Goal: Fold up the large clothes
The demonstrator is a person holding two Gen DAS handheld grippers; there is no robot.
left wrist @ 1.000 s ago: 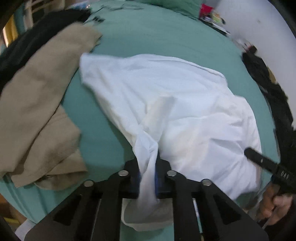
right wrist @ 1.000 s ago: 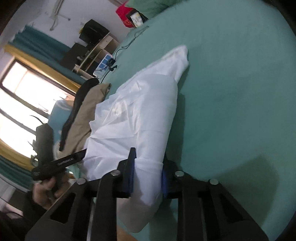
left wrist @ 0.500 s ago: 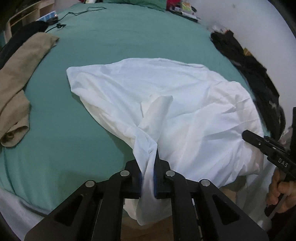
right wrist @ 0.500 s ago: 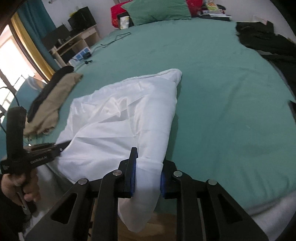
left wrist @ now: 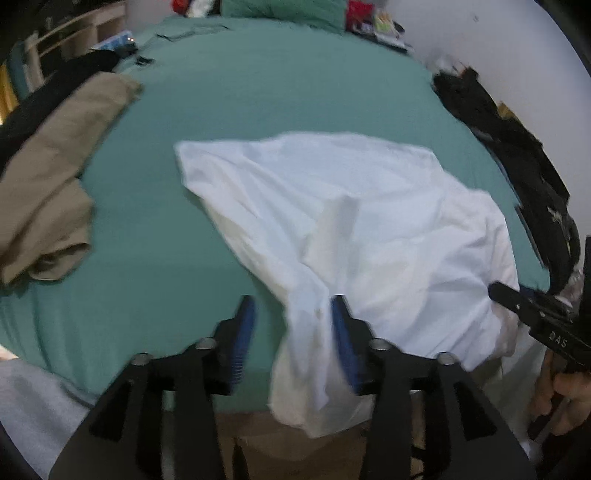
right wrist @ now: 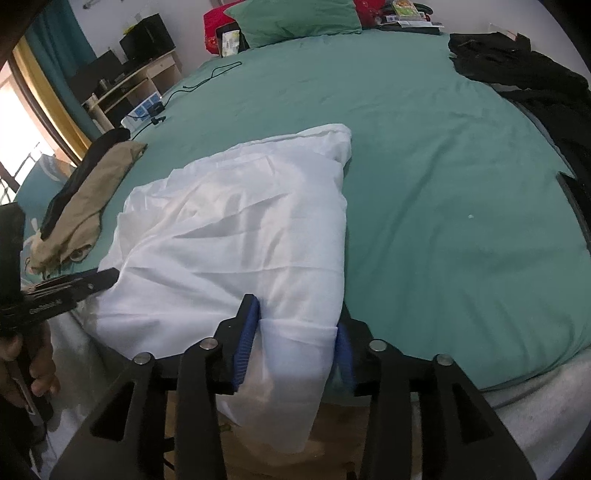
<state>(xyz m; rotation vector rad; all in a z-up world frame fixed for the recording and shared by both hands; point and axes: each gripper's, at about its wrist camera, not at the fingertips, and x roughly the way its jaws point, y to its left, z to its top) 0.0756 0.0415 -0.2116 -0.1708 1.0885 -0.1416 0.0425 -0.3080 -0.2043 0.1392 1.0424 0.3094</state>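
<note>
A large white garment (left wrist: 369, 221) (right wrist: 240, 229) lies crumpled on the green bed sheet (left wrist: 295, 81) (right wrist: 443, 184), its near end hanging over the bed's edge. My left gripper (left wrist: 292, 301) is at that end with its jaws opening. A twisted fold of cloth hangs between them, brushing only the right pad (left wrist: 343, 332). My right gripper (right wrist: 295, 317) is opening too, and a loose fold of the garment fills the gap without being pinched. Each view shows the other gripper at its side, the right gripper (left wrist: 535, 314) and the left gripper (right wrist: 70, 284), each held by a hand.
A beige garment (left wrist: 48, 177) (right wrist: 92, 192) and dark clothing lie on the bed's left side. Black clothes (left wrist: 517, 155) (right wrist: 517, 66) run along the right side by the wall. A green pillow (right wrist: 295, 14) is at the head, a desk (right wrist: 140, 74) beyond. A cable (right wrist: 207, 79) trails on the sheet.
Both grippers were shut on the white garment's near end. Now both sets of jaws stand apart and the cloth hangs loose. Both views have swung a little over the bed.
</note>
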